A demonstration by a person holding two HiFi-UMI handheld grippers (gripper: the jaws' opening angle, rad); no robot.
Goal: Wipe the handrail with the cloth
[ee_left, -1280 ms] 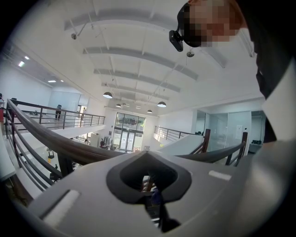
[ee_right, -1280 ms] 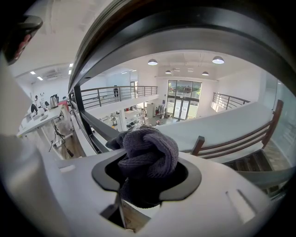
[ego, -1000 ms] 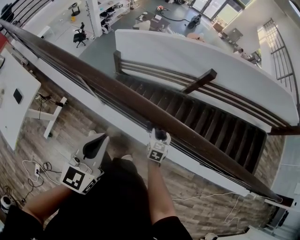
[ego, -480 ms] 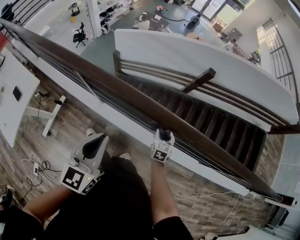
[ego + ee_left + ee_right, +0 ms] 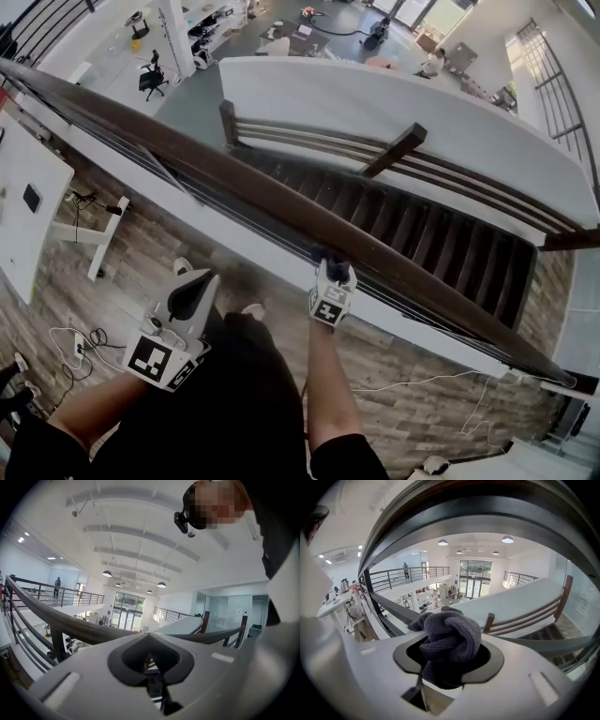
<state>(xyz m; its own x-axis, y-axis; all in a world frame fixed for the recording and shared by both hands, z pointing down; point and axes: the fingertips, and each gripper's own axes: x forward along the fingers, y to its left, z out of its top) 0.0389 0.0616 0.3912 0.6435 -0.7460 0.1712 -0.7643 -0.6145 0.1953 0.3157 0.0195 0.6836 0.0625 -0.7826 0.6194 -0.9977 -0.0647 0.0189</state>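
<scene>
Midway along the handrail (image 5: 244,192), where our right gripper (image 5: 335,272) clenches the bunched cloth (image 5: 451,638) right at the wood's near edge, we do best to press firmly and slide evenly along the rail's length, while our left gripper (image 5: 195,289), jaws together on nothing, hangs low at the left.

Head view: from above, facing steeply down; the handrail (image 5: 281,202) crosses from 10 to 4 o'clock. Left gripper view: low, tilted upward, handrail near at 9 o'clock. Right gripper view: close beneath the handrail, arching at 12 o'clock. All three share it.
</scene>
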